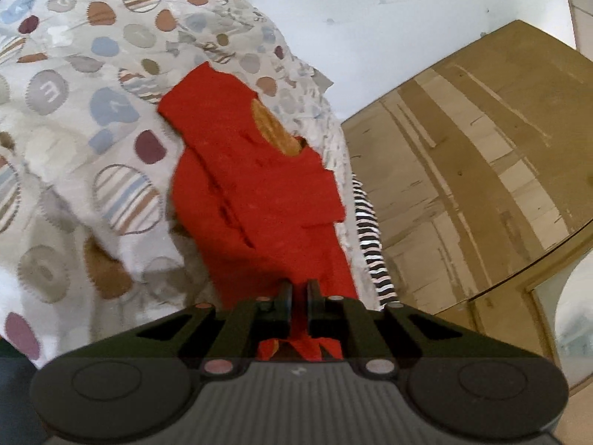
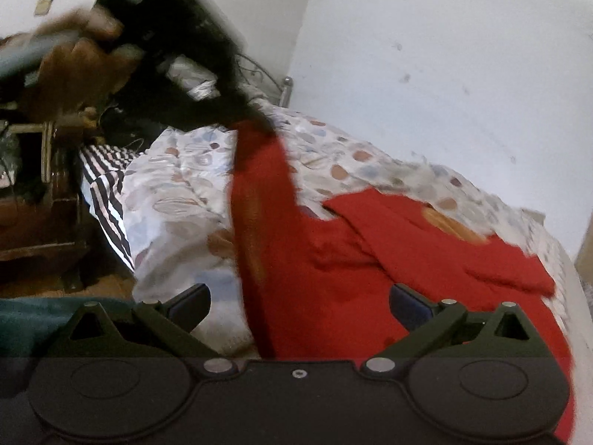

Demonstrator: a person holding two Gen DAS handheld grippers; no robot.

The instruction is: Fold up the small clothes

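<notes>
A small red garment with an orange patch lies on the patterned bedspread. My left gripper is shut on one edge of it and holds that edge lifted off the bed. In the right wrist view the left gripper, blurred, pulls a strip of the red garment up and to the left. My right gripper is open and empty, with its fingers on either side of the garment's near part, close above it.
A wooden cabinet stands right of the bed. A black-and-white striped cloth hangs at the bed's edge, also in the left wrist view. Dark wooden furniture is at far left. White walls behind.
</notes>
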